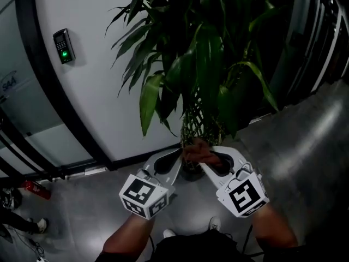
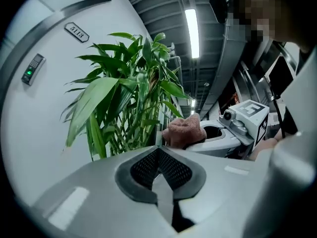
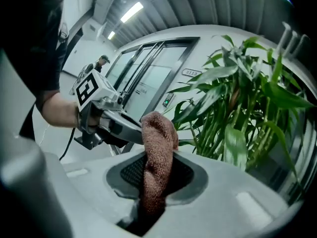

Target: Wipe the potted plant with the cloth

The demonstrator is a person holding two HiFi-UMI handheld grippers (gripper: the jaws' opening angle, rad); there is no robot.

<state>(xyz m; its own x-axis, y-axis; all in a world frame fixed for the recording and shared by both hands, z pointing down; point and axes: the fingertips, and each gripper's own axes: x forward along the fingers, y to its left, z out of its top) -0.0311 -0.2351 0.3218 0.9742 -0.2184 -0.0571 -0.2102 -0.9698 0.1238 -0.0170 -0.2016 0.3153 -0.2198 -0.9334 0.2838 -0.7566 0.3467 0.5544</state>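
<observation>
Cloth (image 3: 159, 133), brown, is gripped in the right claw (image 3: 157, 175), just in front of the potted plant (image 1: 202, 70) stems. Left claw (image 2: 159, 165) is clenched, empty, close beside it.

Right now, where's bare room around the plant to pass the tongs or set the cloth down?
Bare floor right of the pot; also a strip left of it along the white wall. Crowded at the stems, where the left tongs and the right tongs with the cloth meet, and in the leaves above.
</observation>
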